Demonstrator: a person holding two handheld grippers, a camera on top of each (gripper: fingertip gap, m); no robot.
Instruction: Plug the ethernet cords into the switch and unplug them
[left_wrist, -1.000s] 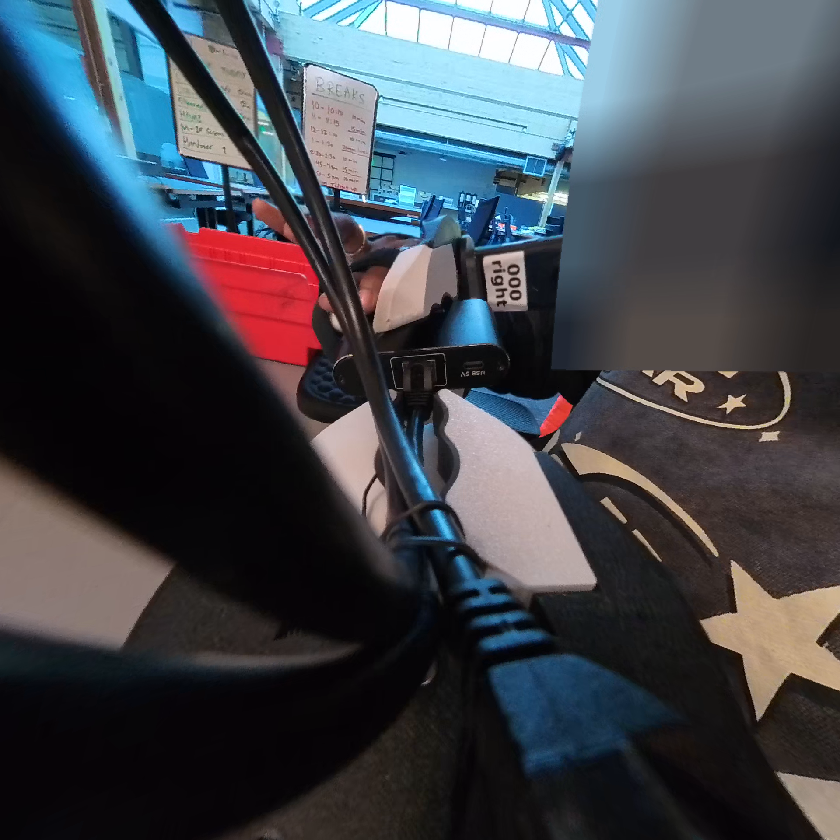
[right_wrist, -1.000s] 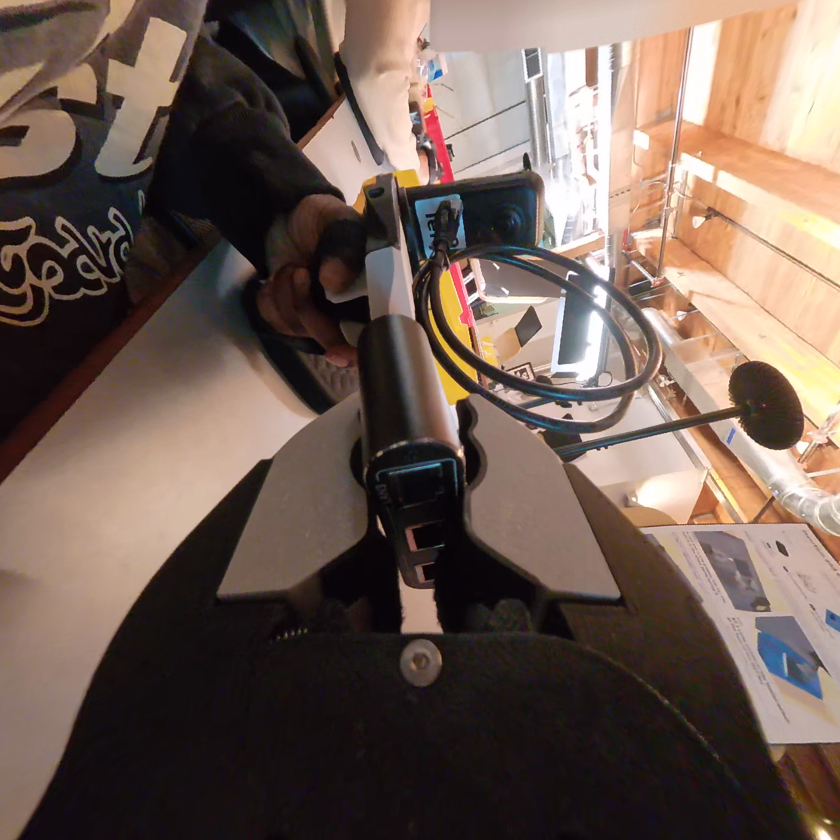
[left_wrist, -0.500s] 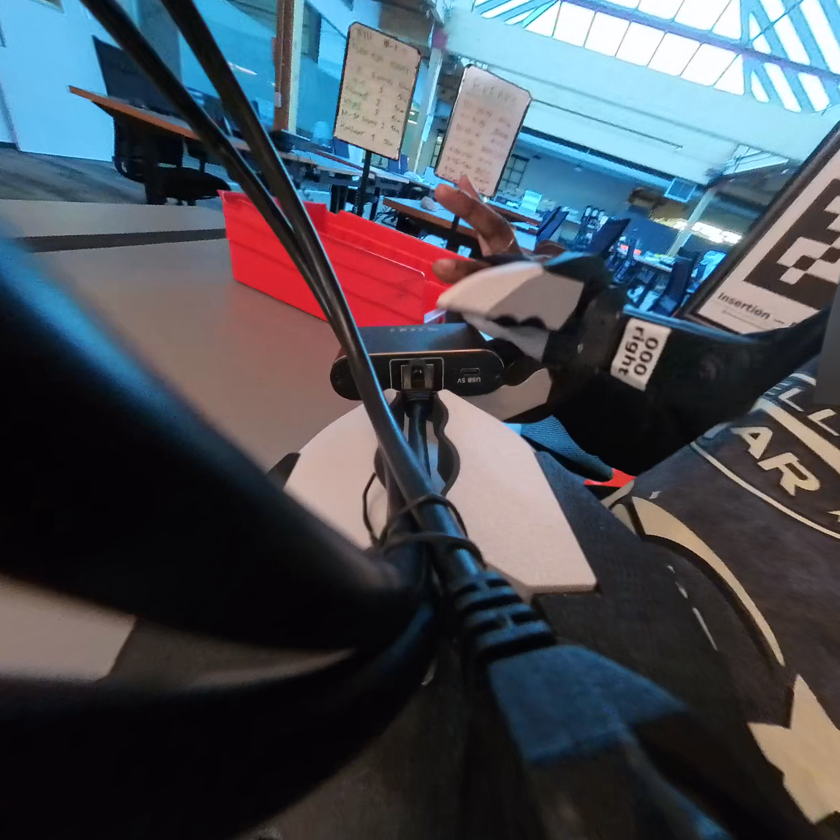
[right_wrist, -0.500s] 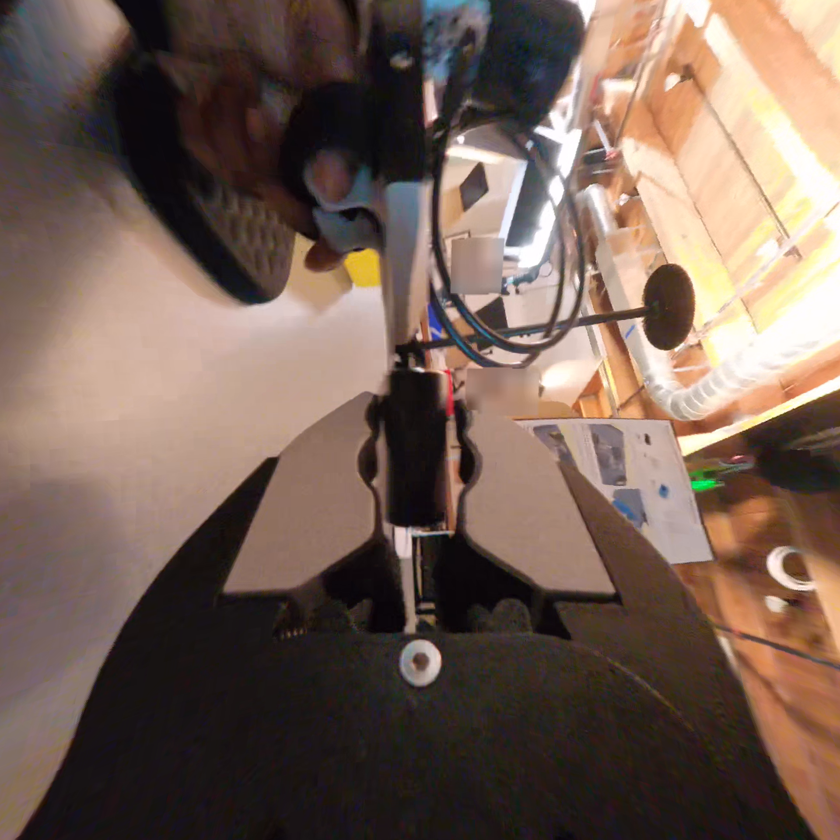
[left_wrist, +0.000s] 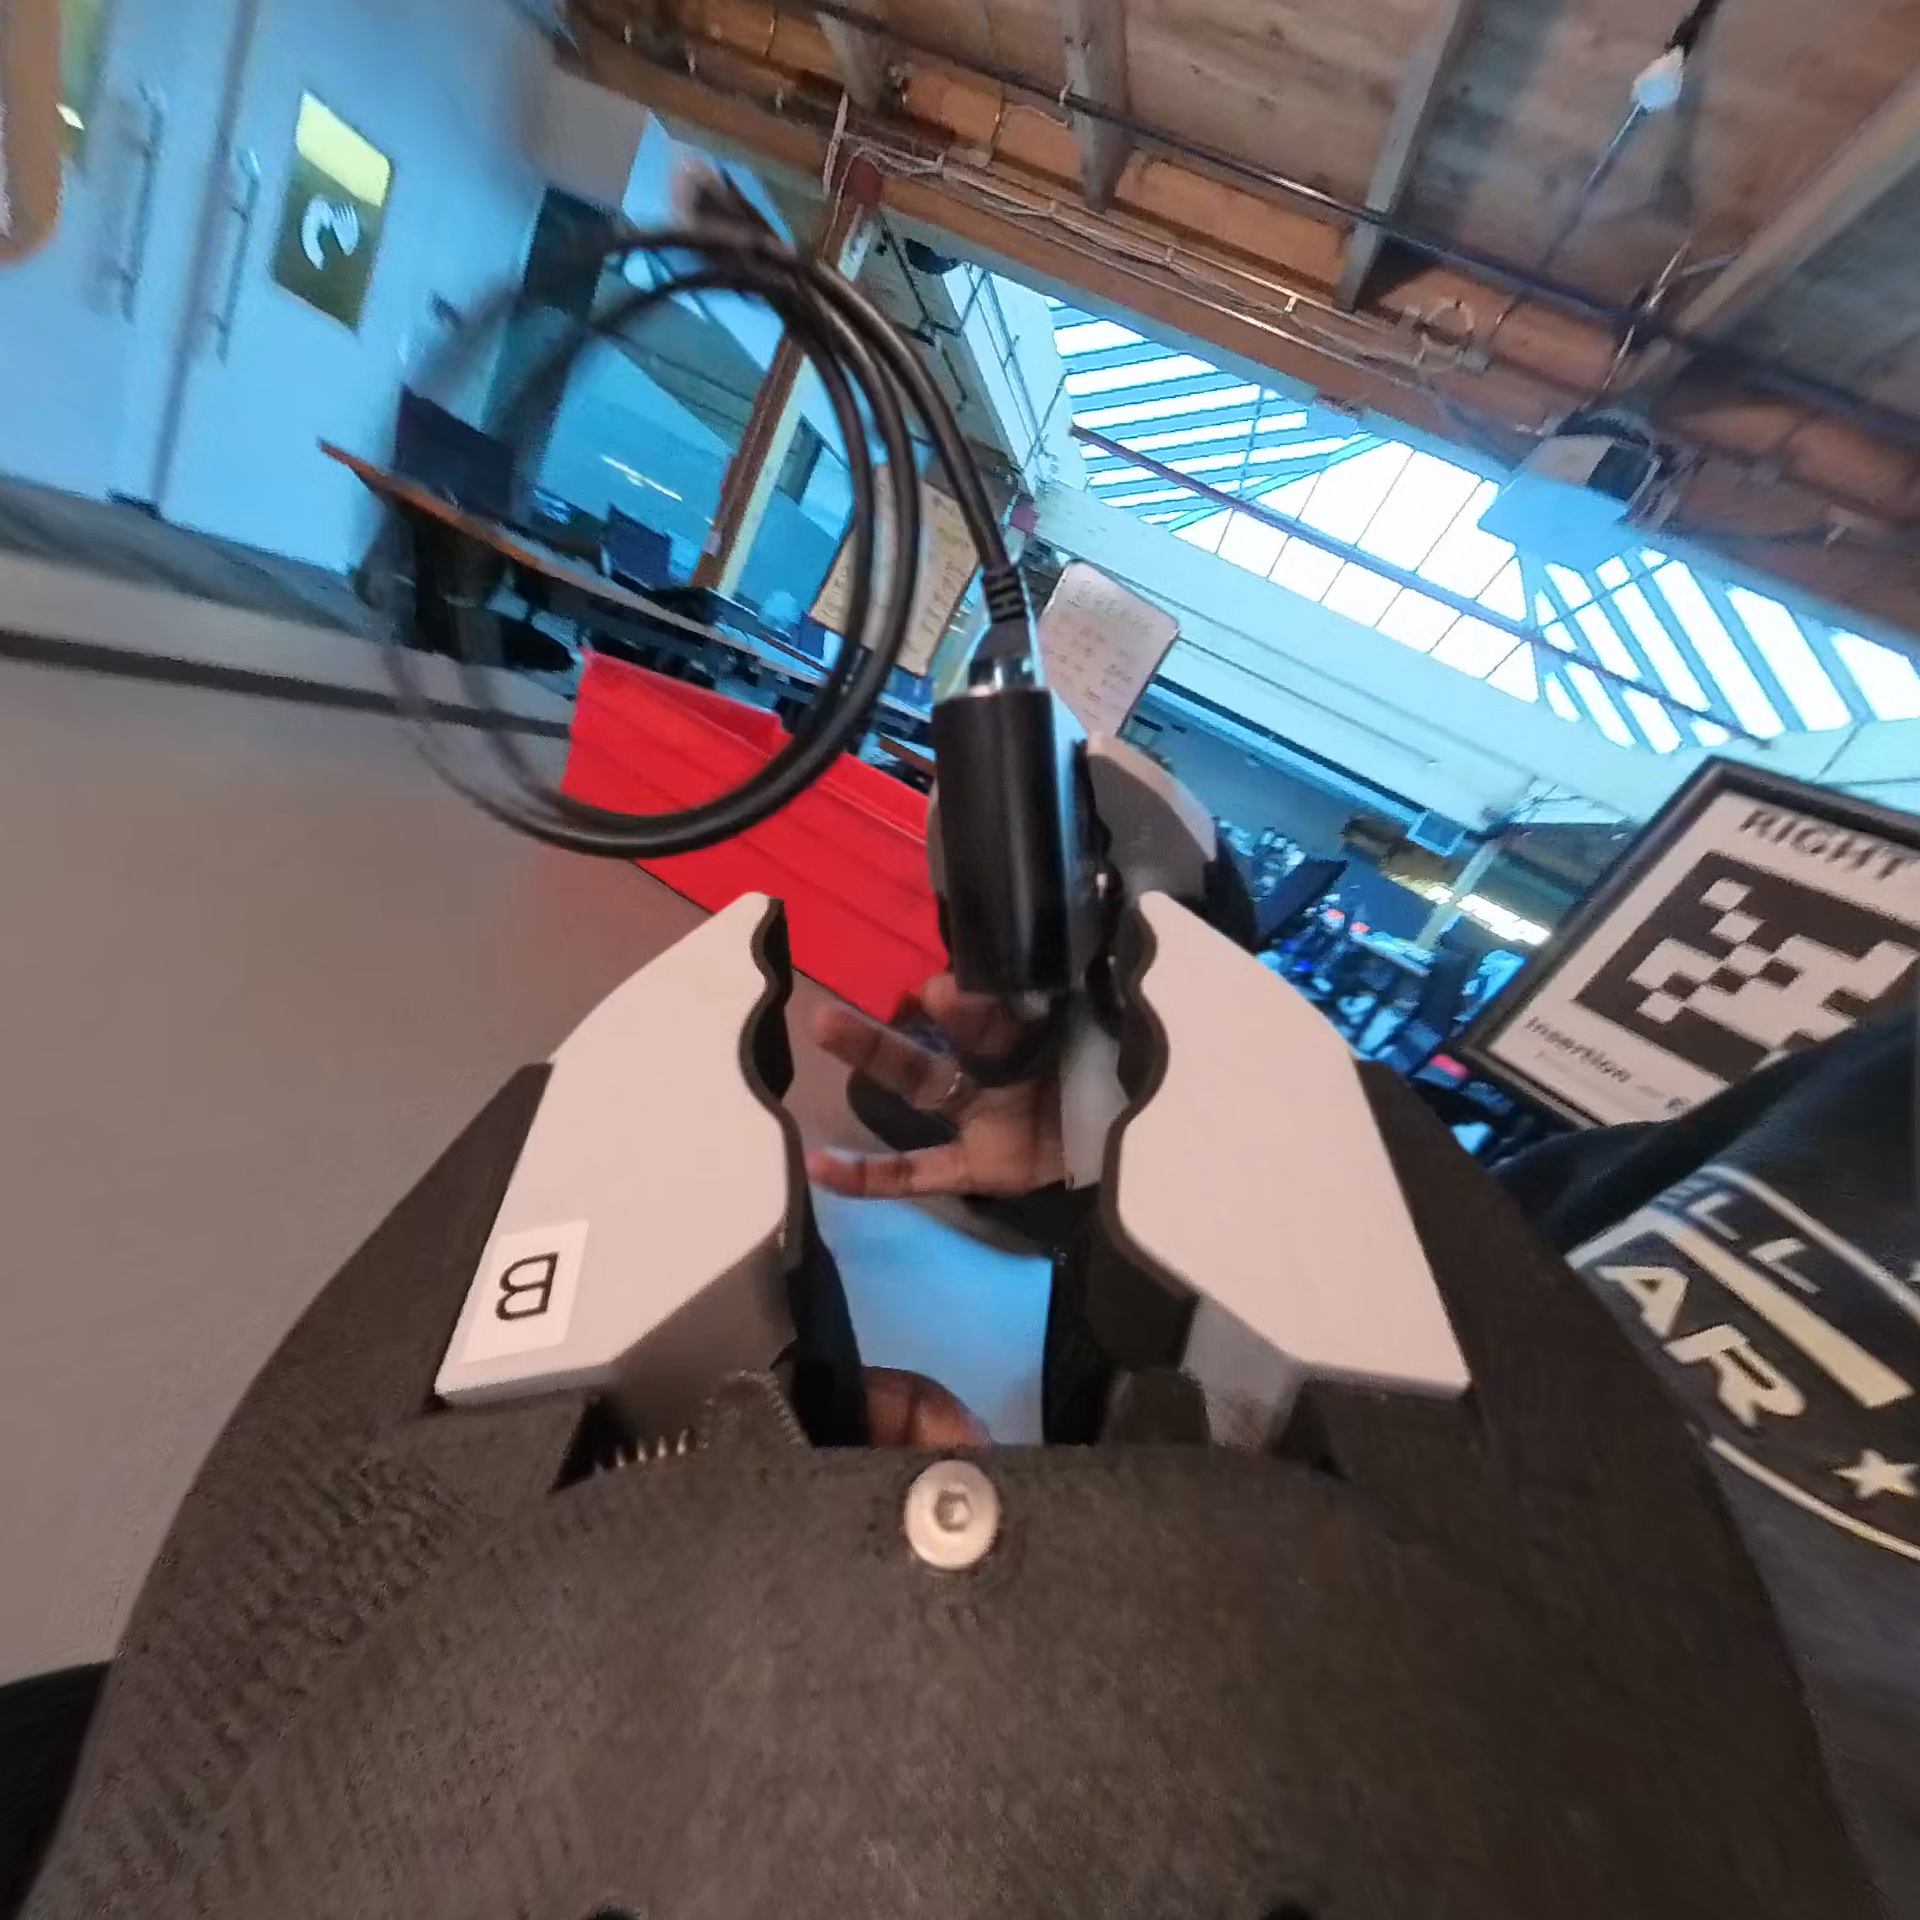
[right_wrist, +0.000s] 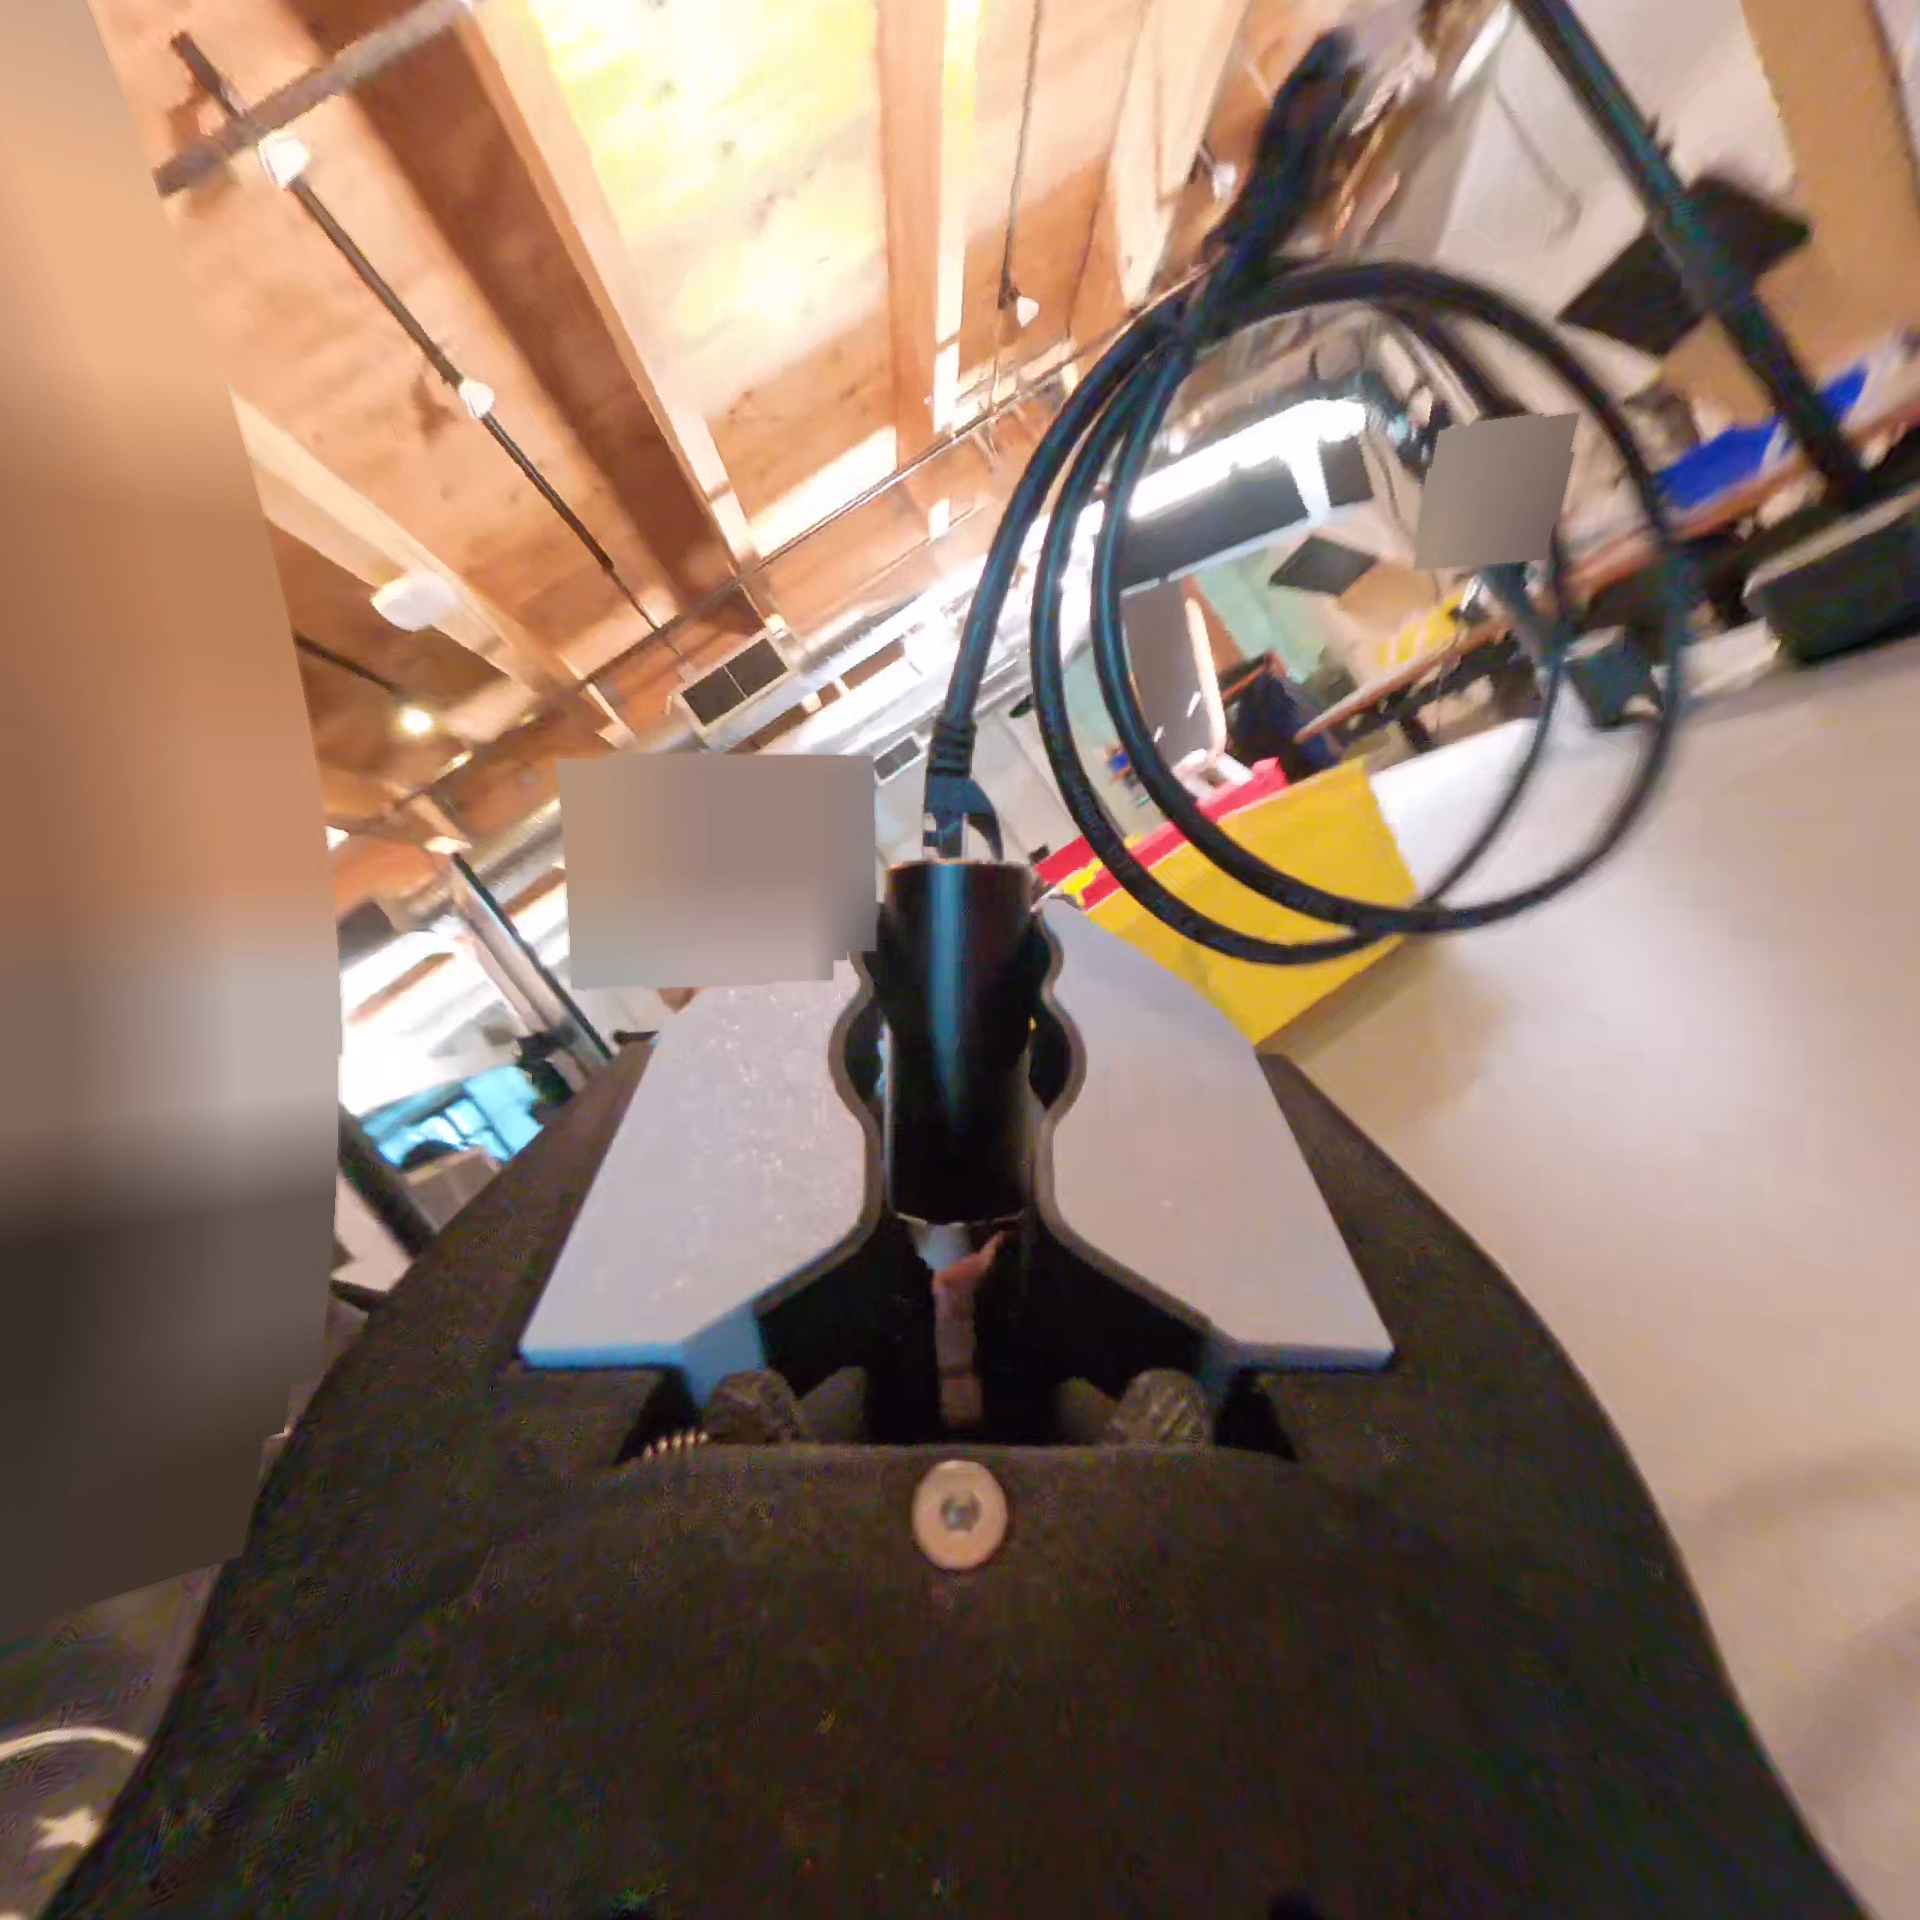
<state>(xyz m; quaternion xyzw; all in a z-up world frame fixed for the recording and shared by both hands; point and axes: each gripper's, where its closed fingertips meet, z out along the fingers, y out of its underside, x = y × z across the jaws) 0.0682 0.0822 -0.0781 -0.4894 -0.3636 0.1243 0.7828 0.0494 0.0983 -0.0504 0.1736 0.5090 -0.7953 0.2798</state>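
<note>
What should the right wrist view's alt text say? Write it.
The right gripper holds the black switch between shut jaws; a black ethernet cord plugged into its far end loops to the right. A yellow bin sits behind on the grey table.

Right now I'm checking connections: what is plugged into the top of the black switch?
One black ethernet cord enters the switch top, coiling beside it. The right tongs cover its sides; other ports stay hidden.

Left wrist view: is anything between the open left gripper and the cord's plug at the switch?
Nothing visible blocks it. The left gripper is open and empty; the switch, clamped by the right gripper, stands just beyond, with the ethernet cord plugged into its far end.
</note>
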